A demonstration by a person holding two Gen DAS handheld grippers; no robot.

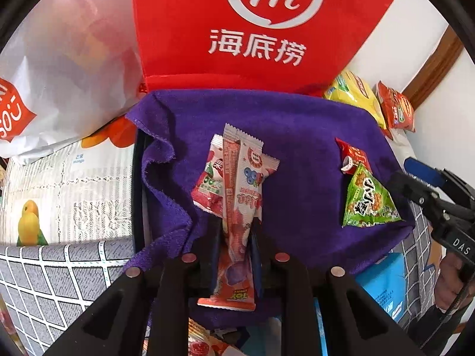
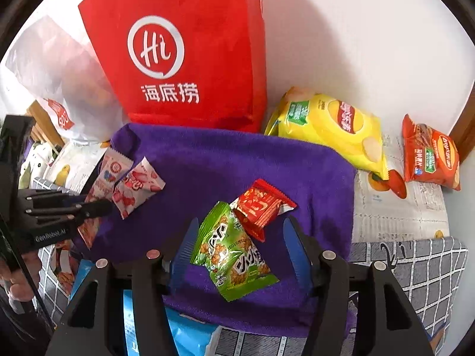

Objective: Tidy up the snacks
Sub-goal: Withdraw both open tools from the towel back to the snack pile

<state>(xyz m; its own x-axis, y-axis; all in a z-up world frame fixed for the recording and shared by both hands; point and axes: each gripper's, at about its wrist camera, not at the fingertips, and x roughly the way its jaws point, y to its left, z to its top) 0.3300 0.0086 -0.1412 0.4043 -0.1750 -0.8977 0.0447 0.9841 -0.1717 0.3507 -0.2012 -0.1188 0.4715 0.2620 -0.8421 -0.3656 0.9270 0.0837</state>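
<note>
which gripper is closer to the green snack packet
Right. The right gripper has its open jaws on either side of the green snack packet; the left gripper is off to its side, clamping a pink stick packet.

A fuzzy, matt purple towel (image 2: 237,163) carries glossy, crinkly plastic snack packets (image 2: 234,252), with a matt red fabric bag (image 2: 184,59) at its 12 o'clock and a shiny yellow chip bag (image 2: 332,127) at 2 o'clock.

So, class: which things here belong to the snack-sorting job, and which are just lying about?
In the job: long pink snack stick in the left claw; green snack packet between the right claw's open jaws; red packet; purple towel.

Lying about: red Haidilao bag; white plastic bag.
</note>
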